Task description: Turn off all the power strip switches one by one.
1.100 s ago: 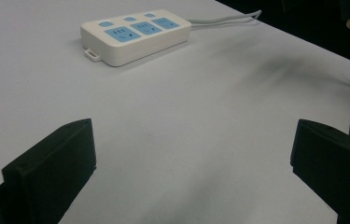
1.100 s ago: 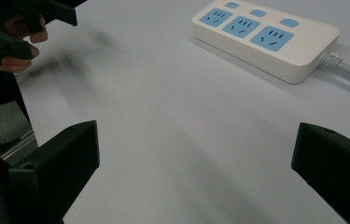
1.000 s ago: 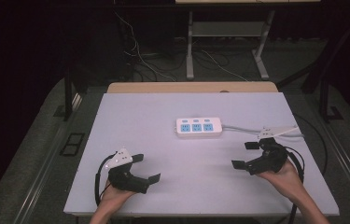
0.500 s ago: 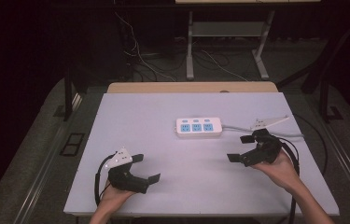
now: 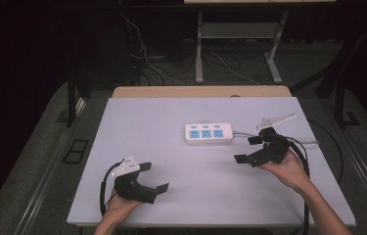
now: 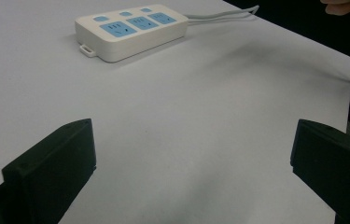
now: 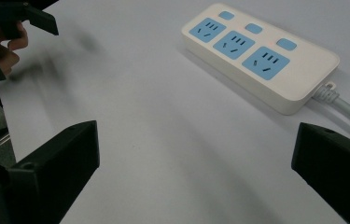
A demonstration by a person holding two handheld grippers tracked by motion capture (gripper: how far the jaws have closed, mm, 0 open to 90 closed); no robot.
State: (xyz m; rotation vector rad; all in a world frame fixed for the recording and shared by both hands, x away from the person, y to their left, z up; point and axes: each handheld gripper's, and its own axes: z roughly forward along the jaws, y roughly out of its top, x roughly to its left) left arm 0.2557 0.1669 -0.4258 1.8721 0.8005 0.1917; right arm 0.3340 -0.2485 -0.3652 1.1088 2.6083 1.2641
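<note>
A white power strip point(image 5: 209, 133) with three blue sockets lies flat near the middle of the white table point(image 5: 171, 112), its grey cable running off to the right. My left gripper point(image 5: 154, 177) rests near the front left of the table, open and empty, with the power strip point(image 6: 130, 30) far ahead of its jaws. My right gripper point(image 5: 247, 149) hovers just right of the strip, open and empty. From the right gripper view the power strip point(image 7: 259, 53) lies close, ahead and to the right, between the spread jaws.
The strip's grey cable point(image 5: 249, 134) passes under my right hand toward the table's right edge. A wooden board point(image 5: 200, 91) borders the table's far edge. Dark floor with cables and a stand's metal legs point(image 5: 199, 54) lies beyond.
My right gripper has moved left and forward, closer to the power strip's right end. The left gripper has stayed in place.
</note>
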